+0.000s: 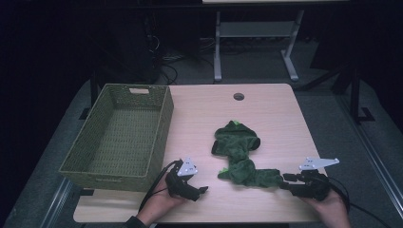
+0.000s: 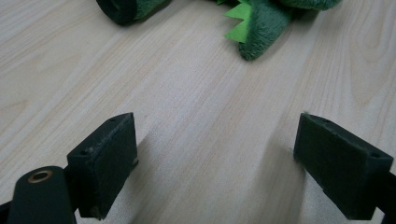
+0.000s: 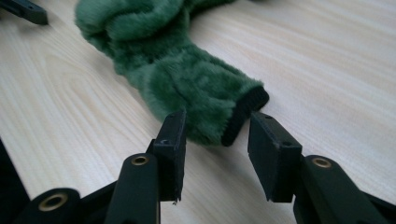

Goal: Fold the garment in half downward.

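green woven basket (image 1: 119, 137) holds nothing; fuzzy green garment (image 1: 240, 154) on table (image 1: 275, 114).

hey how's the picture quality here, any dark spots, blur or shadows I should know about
High view: dim and soft, room beyond the table nearly black, green garment lacks detail. Left gripper view: bright wood, the left claw casts soft shadows, the garment's edge at the top is sharp. Right gripper view: the fuzzy cuff is crisp, the right claw nearest the lens slightly blurred.

Black claws (image 1: 203, 189) with grey triangular plates, trailing cables
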